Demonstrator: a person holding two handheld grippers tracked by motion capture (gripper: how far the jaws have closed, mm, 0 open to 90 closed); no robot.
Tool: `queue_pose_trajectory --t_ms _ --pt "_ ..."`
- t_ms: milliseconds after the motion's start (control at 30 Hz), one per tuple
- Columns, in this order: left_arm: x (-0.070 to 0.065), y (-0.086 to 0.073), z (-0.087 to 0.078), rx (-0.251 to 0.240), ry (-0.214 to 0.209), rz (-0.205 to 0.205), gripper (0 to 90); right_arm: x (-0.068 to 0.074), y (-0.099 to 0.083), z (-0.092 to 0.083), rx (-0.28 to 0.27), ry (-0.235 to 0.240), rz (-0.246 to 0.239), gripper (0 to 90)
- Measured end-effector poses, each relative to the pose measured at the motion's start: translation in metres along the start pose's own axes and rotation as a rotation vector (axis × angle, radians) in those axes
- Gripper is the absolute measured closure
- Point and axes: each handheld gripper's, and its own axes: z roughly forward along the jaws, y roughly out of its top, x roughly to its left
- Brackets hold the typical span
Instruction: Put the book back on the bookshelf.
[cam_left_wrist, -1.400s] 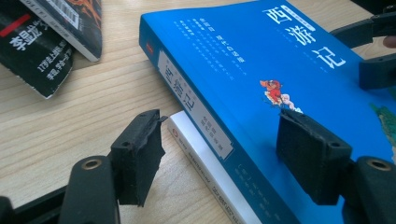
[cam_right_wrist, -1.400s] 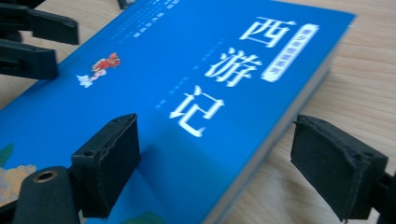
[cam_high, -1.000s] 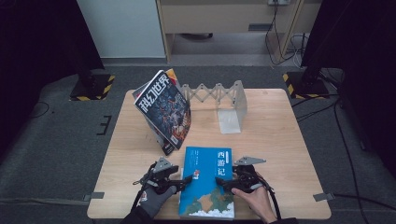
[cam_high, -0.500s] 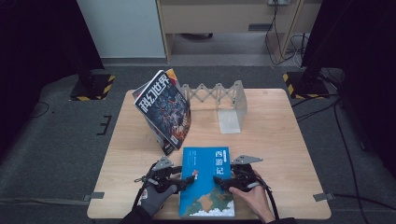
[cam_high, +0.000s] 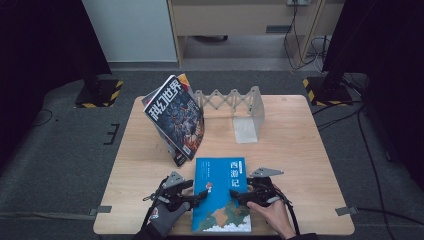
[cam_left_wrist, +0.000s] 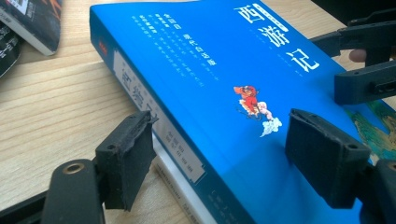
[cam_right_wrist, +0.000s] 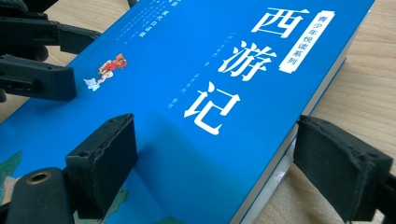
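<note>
Blue book (cam_high: 222, 195), a thick glossy paperback with white characters on its cover, is lying flat at the near edge of the wooden table (cam_high: 300, 150), with both grippers working at its two long sides. In the left gripper view, the left gripper (cam_left_wrist: 219, 163) is straddling the spine edge: one matte black rubbery pad is sitting just beside the white spine label and the other is hovering over the cover, so the jaws are standing apart without pinching. In the right gripper view, the right gripper (cam_right_wrist: 233, 163) is straddling the page edge; its jaws have just been closing a little with the book between them, yet both pads are showing gaps and not clamping. From above, the gloved left hand (cam_high: 167, 220) and the bare right hand (cam_high: 272, 215) are coming in low from the near edge, grippers pointing inward at each other. Farther back, a magazine (cam_high: 175, 117) is leaning tilted beside a zigzag folding rack (cam_high: 227, 100).
</note>
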Motion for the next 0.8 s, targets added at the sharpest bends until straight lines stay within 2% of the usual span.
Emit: queue_pose_trajectory --t_ms 233,433,600,800 --pt "0.002 0.0 0.003 0.002 -0.022 -0.023 21.4 0.002 0.001 0.0 0.001 -0.008 0.002 13.9" --pt "0.007 0.001 0.0 0.012 -0.038 -0.012 21.5 0.005 0.003 0.001 0.004 -0.02 -0.009 15.6" --pt "0.012 0.004 -0.004 0.007 -0.023 -0.005 25.4 0.007 0.006 0.001 -0.016 -0.03 -0.014 23.6" --pt "0.019 0.006 -0.003 -0.001 -0.014 -0.026 25.7 0.011 0.007 0.005 -0.026 -0.036 -0.029 23.7"
